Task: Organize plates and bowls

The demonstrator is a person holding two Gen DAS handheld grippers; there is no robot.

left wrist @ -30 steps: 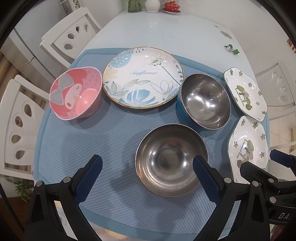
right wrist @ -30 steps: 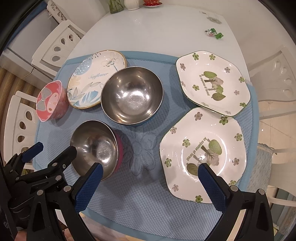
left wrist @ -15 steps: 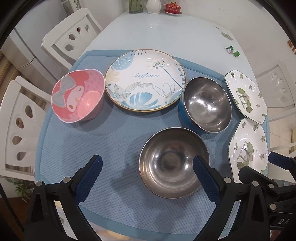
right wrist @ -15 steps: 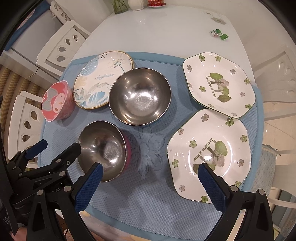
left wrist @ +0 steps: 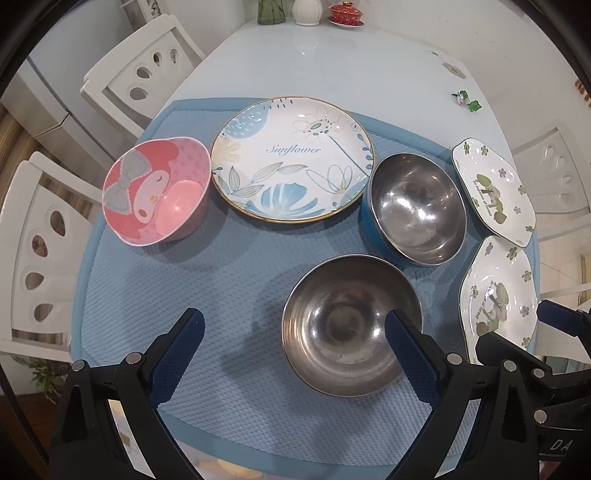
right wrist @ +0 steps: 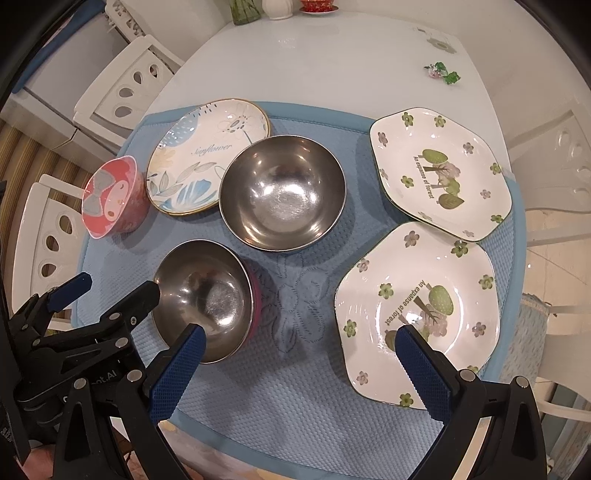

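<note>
On the blue mat [left wrist: 155, 295] stand a pink cartoon bowl [left wrist: 157, 195], a round Sunflower plate [left wrist: 291, 158], a far steel bowl [left wrist: 417, 208], a near steel bowl [left wrist: 351, 325] and two hexagonal tree plates [right wrist: 439, 173] [right wrist: 417, 314]. My left gripper [left wrist: 293, 332] hangs open above the mat, its right finger over the near steel bowl's rim. My right gripper [right wrist: 301, 349] is open too, spanning the gap between the near steel bowl [right wrist: 205, 299] and the near hexagonal plate. Nothing is held.
White chairs [left wrist: 144, 85] stand along the left side and another [right wrist: 554, 177] on the right. At the table's far end are vases and a red lidded cup [left wrist: 345, 13]. A small green trinket [right wrist: 443, 74] lies on the bare tabletop.
Both grippers have drawn back slightly toward the near edge and shifted left; the dishes sit a little farther right and lower in both views. No dish has moved.
</note>
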